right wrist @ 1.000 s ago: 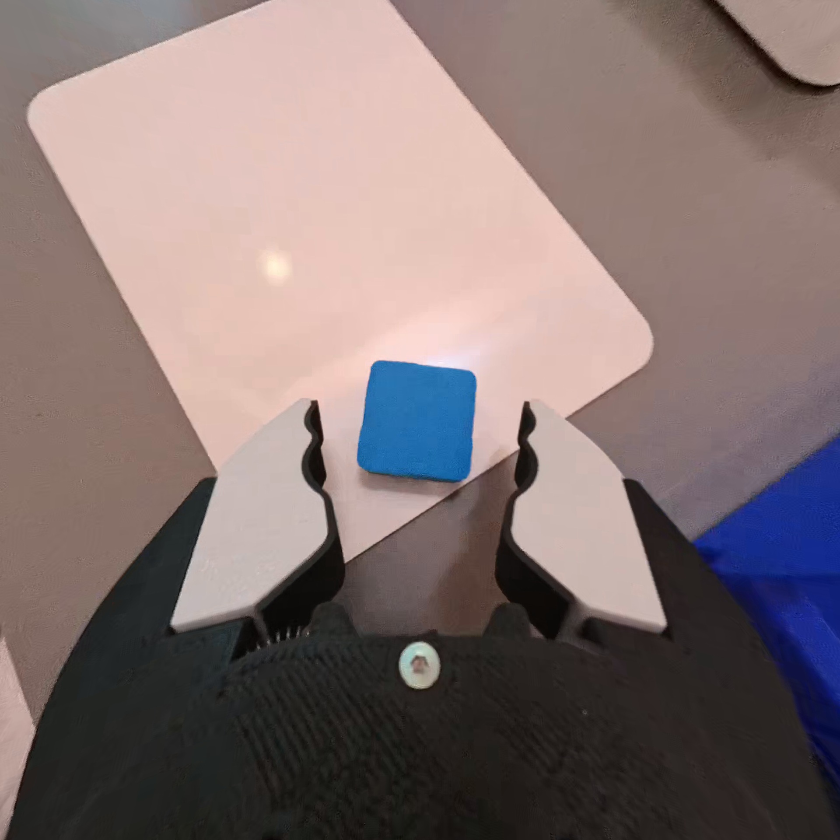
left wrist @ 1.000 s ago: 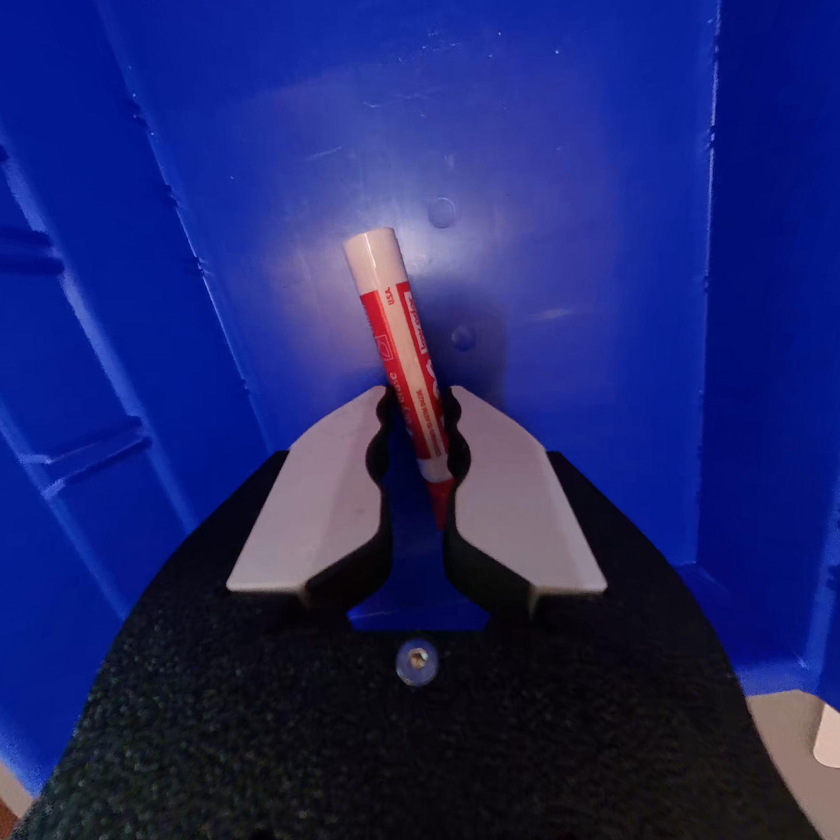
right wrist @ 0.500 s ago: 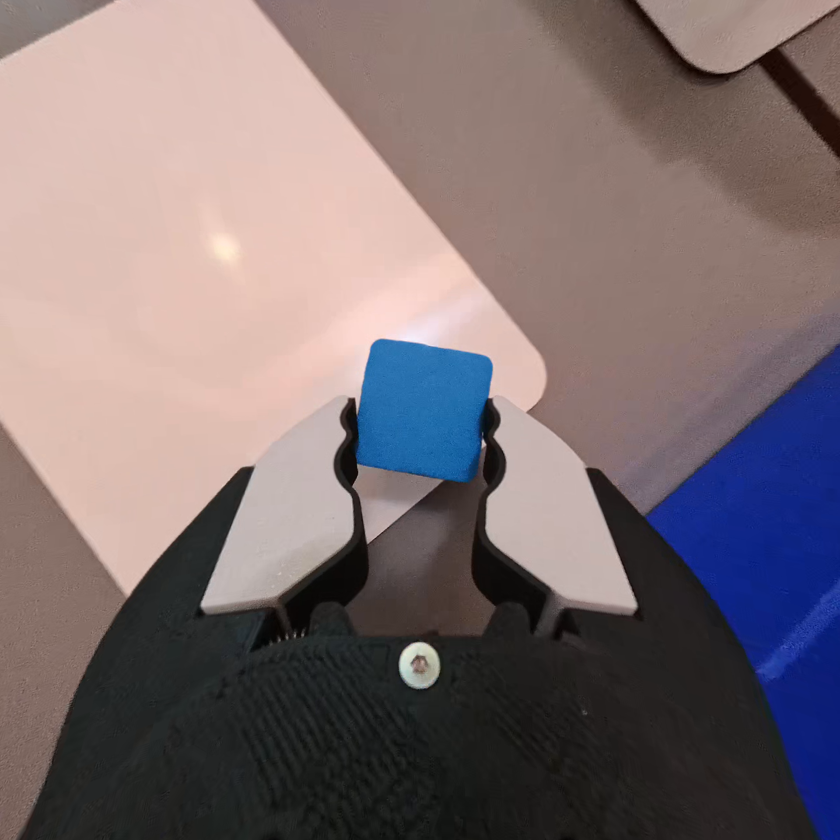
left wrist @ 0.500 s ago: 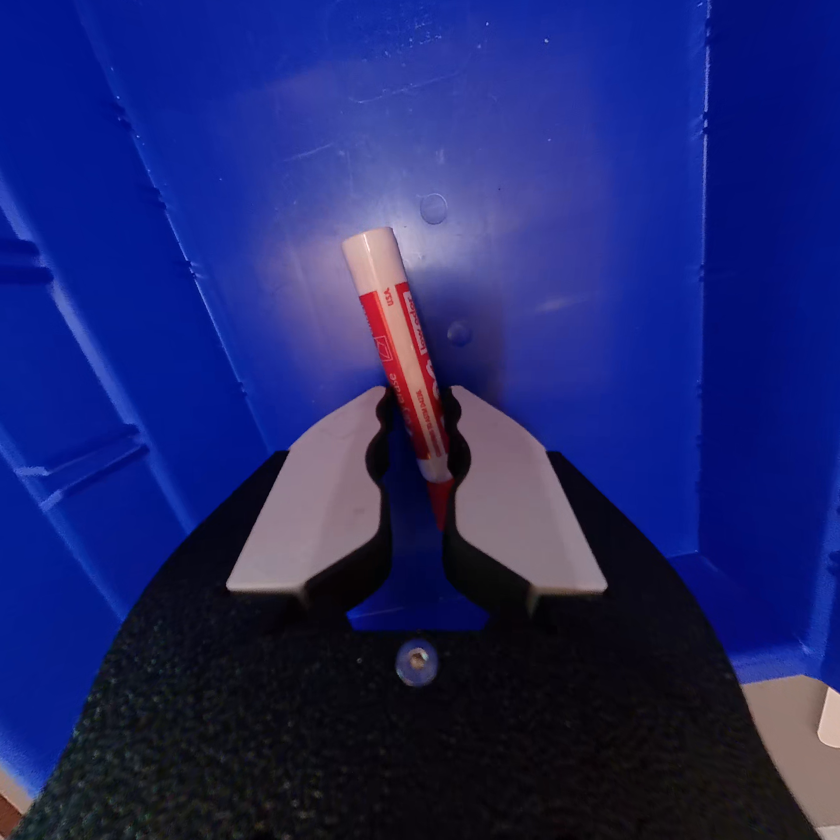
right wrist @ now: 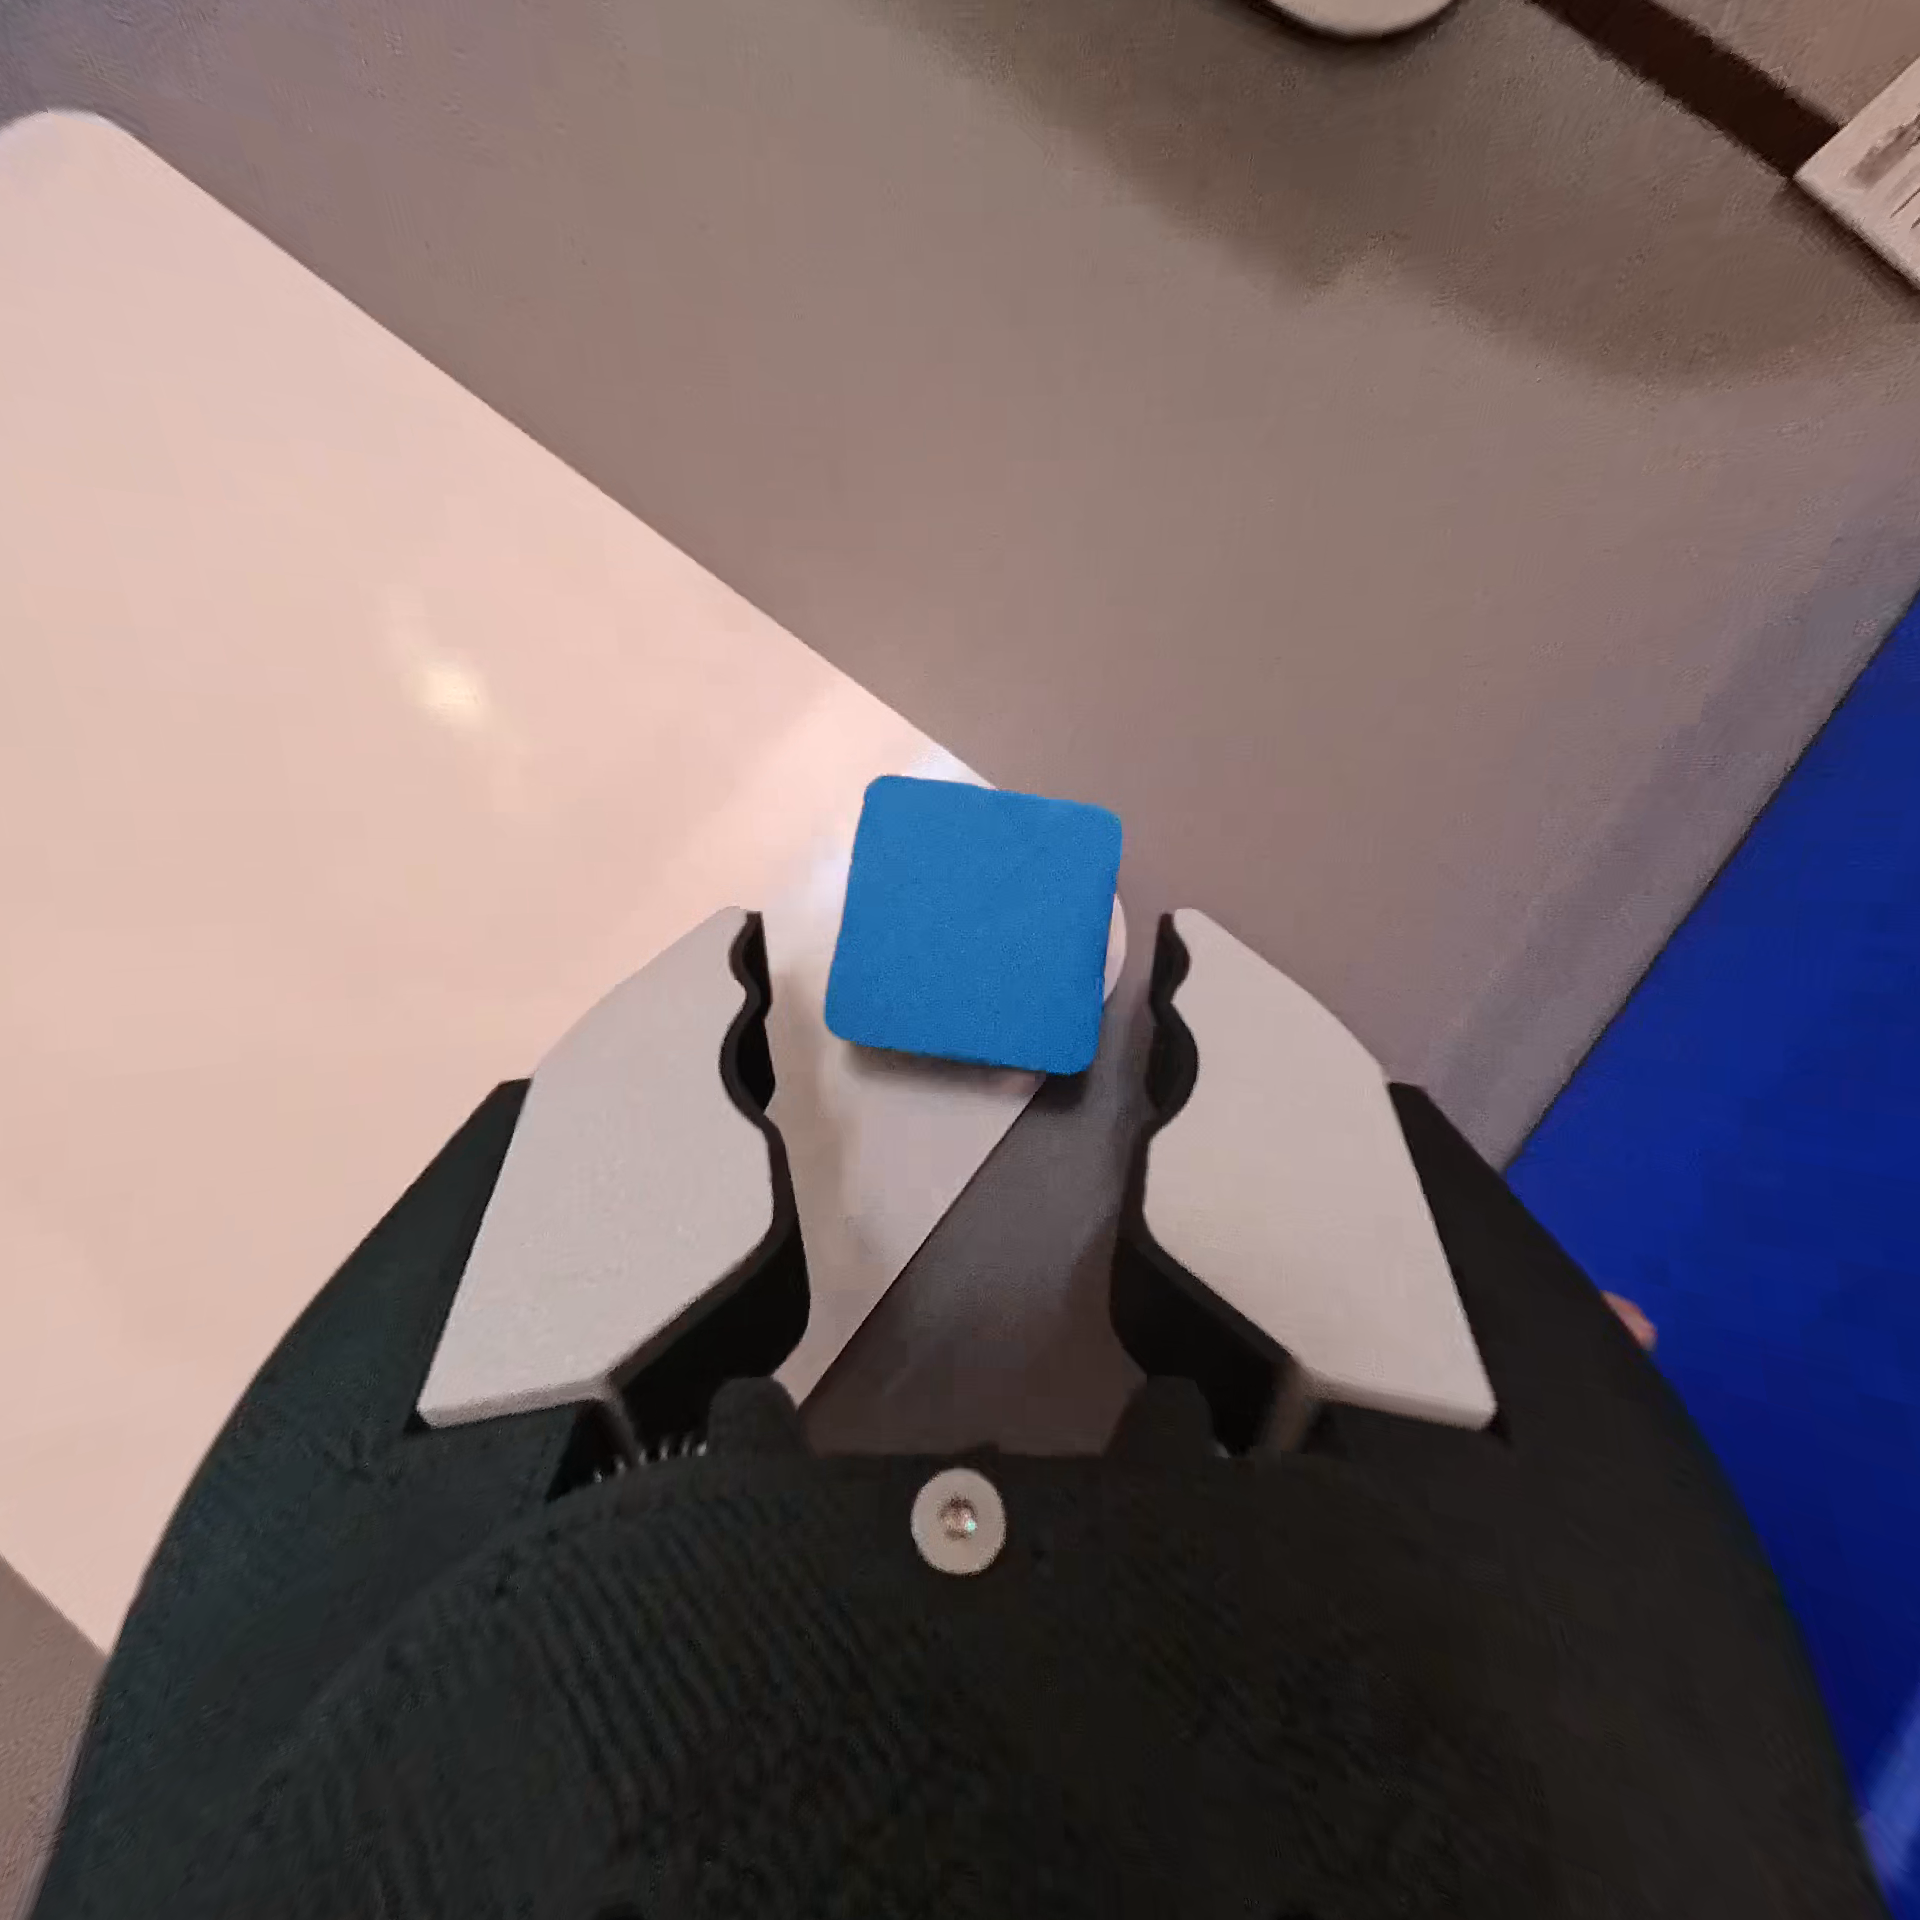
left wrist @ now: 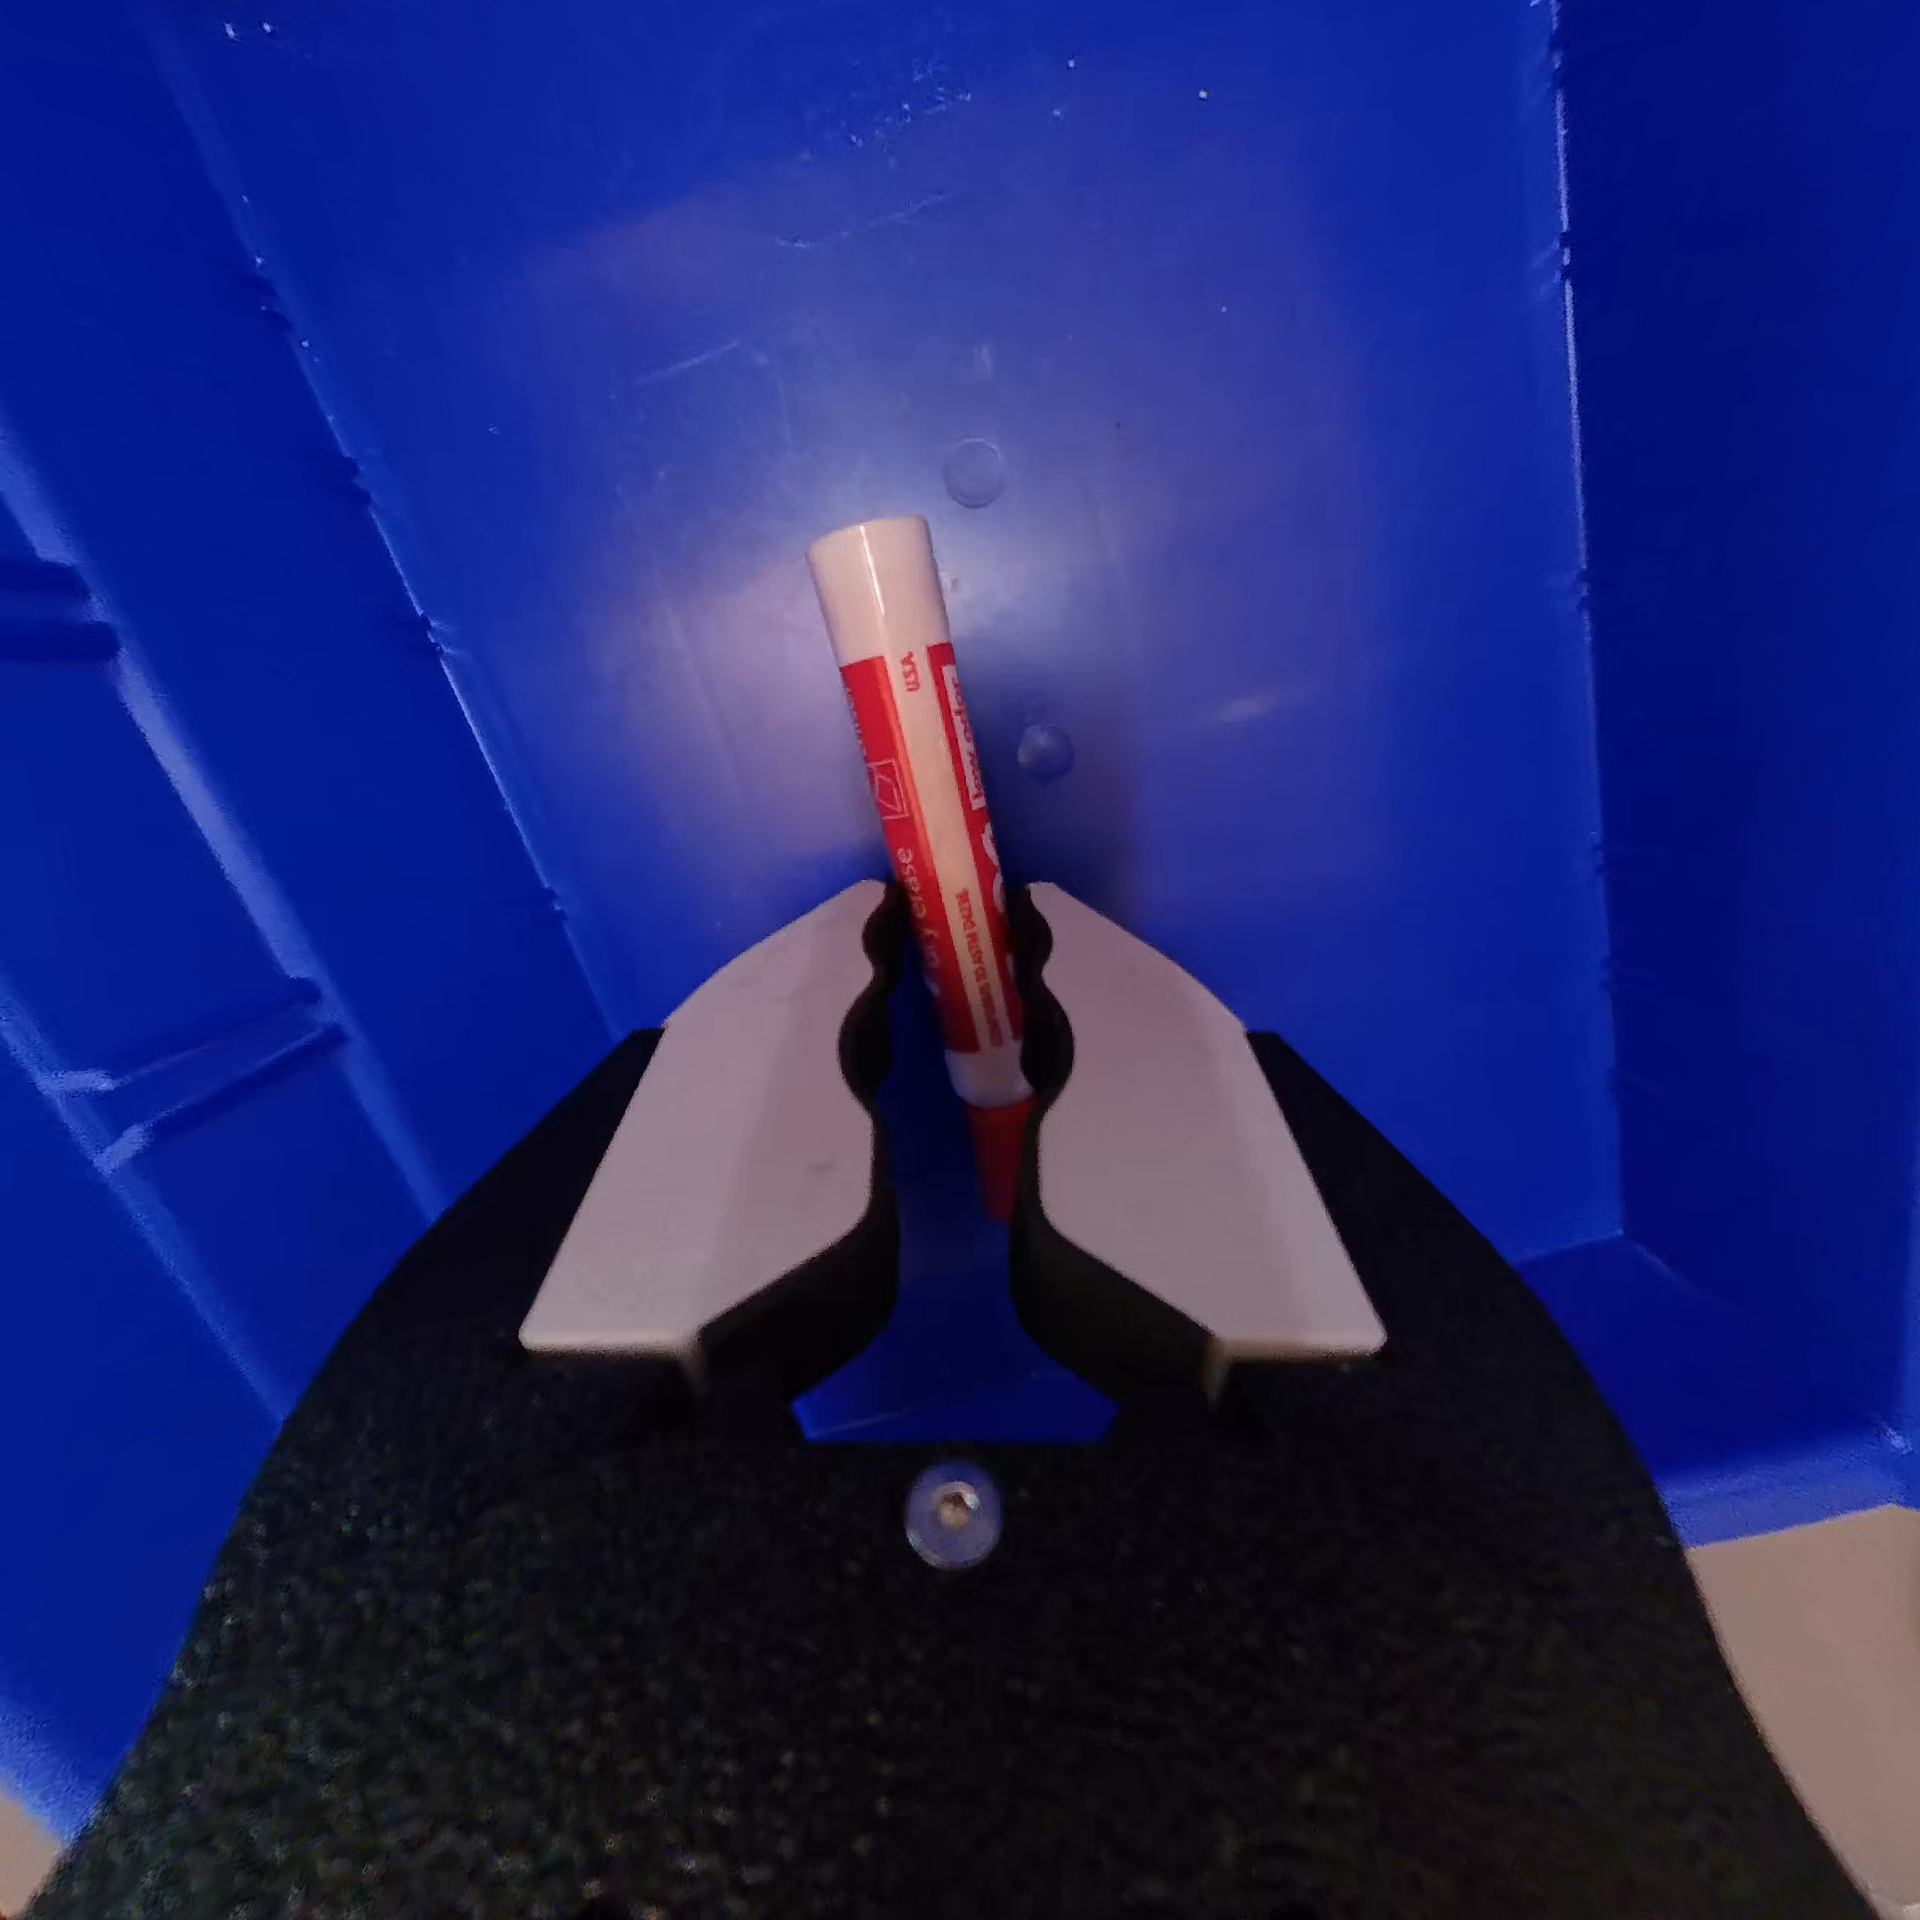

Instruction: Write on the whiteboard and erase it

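While the left gripper [left wrist: 956, 935] is clamped around a red and white marker [left wrist: 930, 831] inside a blue bin [left wrist: 520, 416], the right gripper [right wrist: 956, 977] stands with its jaws parted on either side of a small blue square eraser [right wrist: 975, 923]. The eraser lies flat on the rounded near corner of the whiteboard [right wrist: 364, 675], which rests on a grey-brown table [right wrist: 1247, 416]. It sits straight ahead of the right gripper, centred between the two fingers, with a visible gap on each side, a little wider on the left. No writing shows on the part of the board in view. The marker's white capless end points away from the camera toward the bin's wall, and its red tip points back between the fingers. The right gripper is clearly the nearer tool to the eraser; closing its jaws would probably take hold of it.
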{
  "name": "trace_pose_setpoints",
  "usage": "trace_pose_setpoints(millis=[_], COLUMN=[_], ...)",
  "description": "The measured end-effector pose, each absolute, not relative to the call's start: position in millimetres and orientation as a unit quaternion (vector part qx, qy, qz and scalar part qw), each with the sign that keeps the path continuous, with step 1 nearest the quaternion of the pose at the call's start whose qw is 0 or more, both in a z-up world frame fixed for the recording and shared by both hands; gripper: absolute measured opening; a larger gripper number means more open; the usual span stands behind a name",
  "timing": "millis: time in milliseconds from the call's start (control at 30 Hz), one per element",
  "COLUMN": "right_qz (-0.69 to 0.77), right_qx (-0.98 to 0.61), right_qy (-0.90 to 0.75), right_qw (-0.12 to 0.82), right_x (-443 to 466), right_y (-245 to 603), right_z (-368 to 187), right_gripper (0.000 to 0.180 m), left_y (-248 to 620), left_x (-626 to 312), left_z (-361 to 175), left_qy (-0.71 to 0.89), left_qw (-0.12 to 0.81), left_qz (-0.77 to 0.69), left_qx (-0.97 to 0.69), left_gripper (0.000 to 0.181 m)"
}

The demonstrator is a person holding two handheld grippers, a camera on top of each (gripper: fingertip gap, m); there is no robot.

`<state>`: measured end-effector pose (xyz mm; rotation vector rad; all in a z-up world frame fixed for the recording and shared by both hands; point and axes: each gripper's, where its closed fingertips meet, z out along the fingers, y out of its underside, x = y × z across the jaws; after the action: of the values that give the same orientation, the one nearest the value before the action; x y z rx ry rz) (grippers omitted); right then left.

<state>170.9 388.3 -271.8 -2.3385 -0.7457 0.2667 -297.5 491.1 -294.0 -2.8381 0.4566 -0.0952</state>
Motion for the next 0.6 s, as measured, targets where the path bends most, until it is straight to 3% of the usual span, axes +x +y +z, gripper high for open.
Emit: trace_pose_setpoints(millis=[133, 233, 433, 600], right_qz=[0.110, 0.159, 0.279, 0.328], right_qx=[-0.827, -0.764, -0.703, -0.631], right_qy=[-0.315, -0.336, -0.313, -0.321], right_qw=[0.453, 0.527, 0.575, 0.625], right_x=[156, 139, 92, 21], right_y=[379, 360, 343, 334], right_z=[-208, -165, -132, -101], right_gripper=[0.089, 0.100, 0.087, 0.082], left_y=[490, 496, 462, 379], left_x=[-299, -299, -217, -119], left_z=[-292, -253, -98, -19], left_qy=[0.175, 0.149, 0.173, 0.183], left_qw=[0.151, 0.249, 0.525, 0.612], left_qz=[-0.039, -0.058, -0.259, -0.509], left_qx=[-0.972, -0.955, -0.792, -0.578], left_gripper=[0.019, 0.019, 0.018, 0.017])
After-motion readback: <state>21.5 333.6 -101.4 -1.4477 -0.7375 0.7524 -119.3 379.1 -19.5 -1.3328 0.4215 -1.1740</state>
